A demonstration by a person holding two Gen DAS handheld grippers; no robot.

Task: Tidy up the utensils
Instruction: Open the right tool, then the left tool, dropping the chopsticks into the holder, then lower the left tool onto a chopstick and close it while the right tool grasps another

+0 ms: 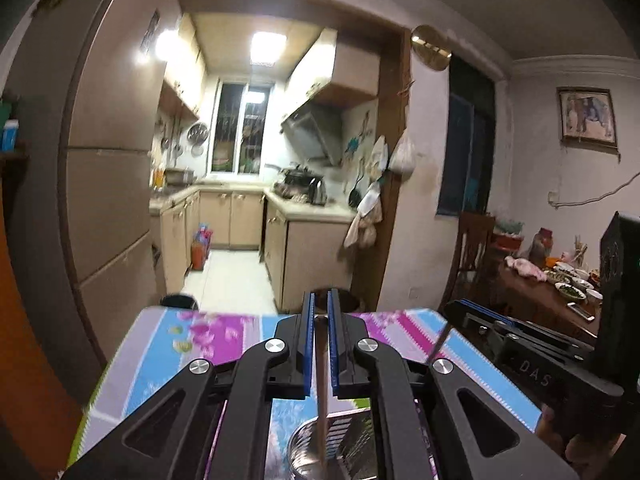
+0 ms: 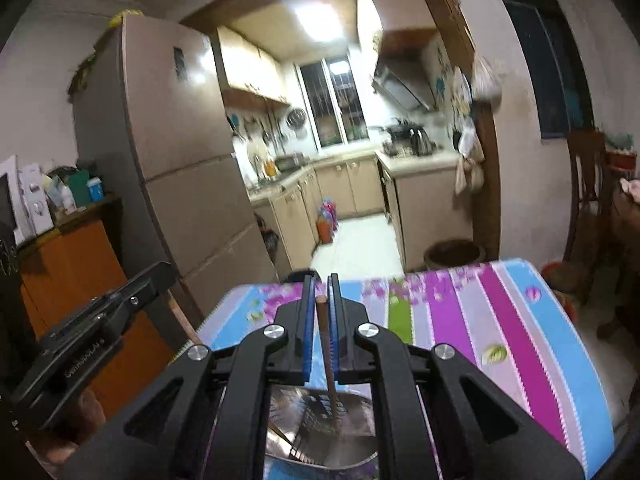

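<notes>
In the left wrist view my left gripper (image 1: 320,300) is shut on a thin pale stick-like utensil (image 1: 322,392). Its lower end reaches into a shiny metal container (image 1: 308,452) just below the jaws. In the right wrist view my right gripper (image 2: 320,284) is shut on a brown chopstick (image 2: 326,340). The chopstick's ridged tip dips into the same metal container (image 2: 352,432), which has a dark mesh insert. Both grippers hover side by side over a table with a striped floral cloth (image 2: 500,320). The right gripper (image 1: 460,306) shows at the left view's right edge, the left gripper (image 2: 164,270) at the right view's left.
Beyond the table a doorway opens into a narrow kitchen (image 1: 240,220). A tall fridge (image 2: 180,160) stands left of the doorway, beside an orange cabinet (image 2: 80,260). A brown jar (image 2: 454,254) sits on the floor. To the right are a wooden chair (image 1: 474,248) and a dining table with dishes (image 1: 532,300).
</notes>
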